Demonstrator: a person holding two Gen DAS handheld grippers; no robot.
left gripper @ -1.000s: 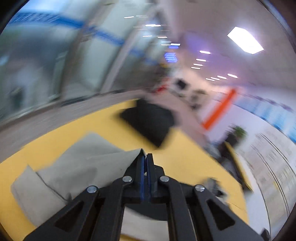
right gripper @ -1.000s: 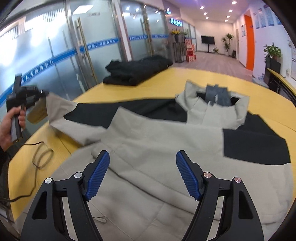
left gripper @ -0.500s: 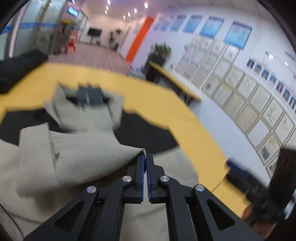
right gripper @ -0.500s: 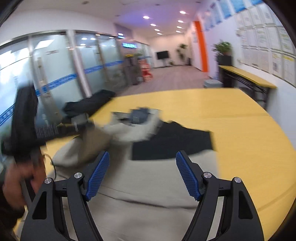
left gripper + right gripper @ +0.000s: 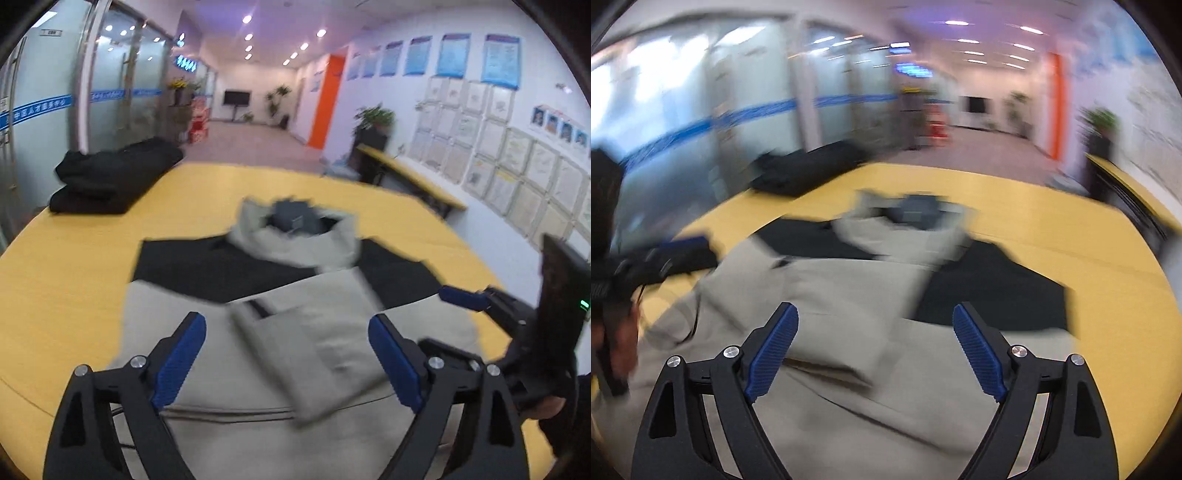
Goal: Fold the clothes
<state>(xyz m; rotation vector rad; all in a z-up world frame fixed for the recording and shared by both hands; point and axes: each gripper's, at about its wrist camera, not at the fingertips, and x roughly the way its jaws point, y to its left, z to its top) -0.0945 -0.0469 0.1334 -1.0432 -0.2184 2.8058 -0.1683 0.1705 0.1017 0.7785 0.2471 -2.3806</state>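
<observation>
Jaws of left gripper (image 5: 286,363) now apart, sleeve (image 5: 310,354) released.

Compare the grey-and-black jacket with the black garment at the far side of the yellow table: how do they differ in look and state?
The grey-and-black jacket is two-toned; the black garment is plain black. The jacket lies spread out with one sleeve folded across its body, while the black garment sits as a compact folded bundle. The jacket is near both claws; the black garment is far. Both rest on the yellow table.

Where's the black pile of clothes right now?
In the left wrist view the black pile of clothes sits at the far left edge of the yellow table, beside the glass wall and well beyond the grey jacket.
</observation>
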